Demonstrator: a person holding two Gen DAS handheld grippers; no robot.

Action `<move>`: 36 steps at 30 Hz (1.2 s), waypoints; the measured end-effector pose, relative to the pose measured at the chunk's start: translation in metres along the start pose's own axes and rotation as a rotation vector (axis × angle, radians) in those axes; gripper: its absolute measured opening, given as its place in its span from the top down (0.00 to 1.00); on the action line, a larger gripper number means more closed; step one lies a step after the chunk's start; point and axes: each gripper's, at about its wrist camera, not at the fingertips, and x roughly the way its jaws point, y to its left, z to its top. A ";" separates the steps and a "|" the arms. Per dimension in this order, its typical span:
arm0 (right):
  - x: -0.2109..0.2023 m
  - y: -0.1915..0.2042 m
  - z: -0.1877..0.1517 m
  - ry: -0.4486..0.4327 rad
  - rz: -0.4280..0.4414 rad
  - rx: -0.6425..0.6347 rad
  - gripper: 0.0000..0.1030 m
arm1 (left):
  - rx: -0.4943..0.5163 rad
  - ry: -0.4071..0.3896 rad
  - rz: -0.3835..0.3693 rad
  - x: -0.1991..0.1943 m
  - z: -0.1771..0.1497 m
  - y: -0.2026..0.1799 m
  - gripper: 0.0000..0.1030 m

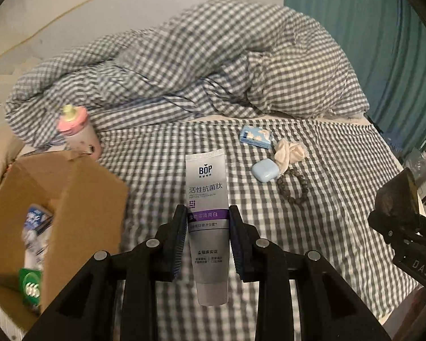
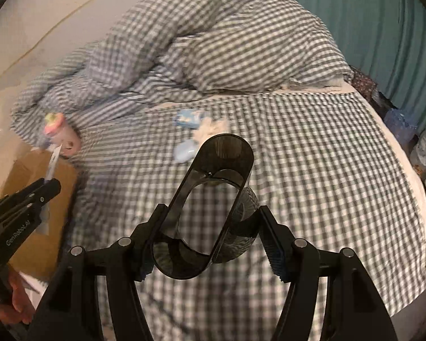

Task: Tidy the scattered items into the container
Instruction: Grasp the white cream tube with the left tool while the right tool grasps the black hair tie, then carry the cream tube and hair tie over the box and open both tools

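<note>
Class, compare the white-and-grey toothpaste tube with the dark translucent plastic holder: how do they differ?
The white-and-grey toothpaste tube is opaque and printed; the dark translucent plastic holder is see-through and plain. The tube is flat and closed; the holder is a hollow oval. The left gripper holds the tube, the right gripper the holder. Both hang above the bed.

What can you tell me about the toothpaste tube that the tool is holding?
The grey-and-white plastic toothpaste tube has "BOP" printed near its flat crimped end, Chinese lettering and a purple band across the middle. It points away from the camera, crimped end far, round cap end near. The left tool pinches it between two black ribbed pads, above the grey checked bedsheet. Only the pads touch it. A brown cardboard box sits to its left.
</note>
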 end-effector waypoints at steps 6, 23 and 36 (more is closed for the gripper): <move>-0.018 0.063 -0.011 -0.010 0.066 -0.084 0.39 | -0.057 -0.059 0.035 -0.050 -0.014 0.045 0.72; 0.025 0.322 0.023 0.058 0.330 -0.354 0.39 | -0.298 -0.022 0.186 -0.057 -0.050 0.251 0.72; 0.073 0.328 0.029 0.090 0.280 -0.334 0.14 | -0.288 0.035 0.171 -0.012 -0.054 0.258 0.10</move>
